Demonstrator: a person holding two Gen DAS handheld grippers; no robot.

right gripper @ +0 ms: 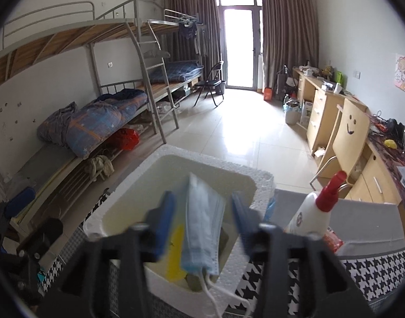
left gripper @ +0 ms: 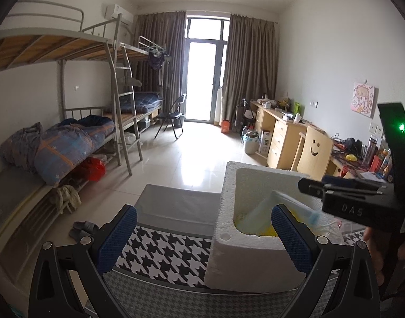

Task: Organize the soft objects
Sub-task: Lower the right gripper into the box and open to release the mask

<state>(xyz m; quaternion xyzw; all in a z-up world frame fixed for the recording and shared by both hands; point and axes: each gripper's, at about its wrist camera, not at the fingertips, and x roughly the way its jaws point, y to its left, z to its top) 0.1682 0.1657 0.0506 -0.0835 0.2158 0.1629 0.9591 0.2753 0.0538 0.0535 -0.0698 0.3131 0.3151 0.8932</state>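
My right hand-held gripper [right gripper: 202, 209] is let go wide | blue mask [right gripper: 202, 228] hangs over the foam box [right gripper: 260, 182] | left hand-held gripper [left gripper: 202, 228] empty, spread | I should nudge the straps [right gripper: 215, 291] inside.

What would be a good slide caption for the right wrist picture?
Open right gripper over a white foam box, a blue face mask between its fingers.
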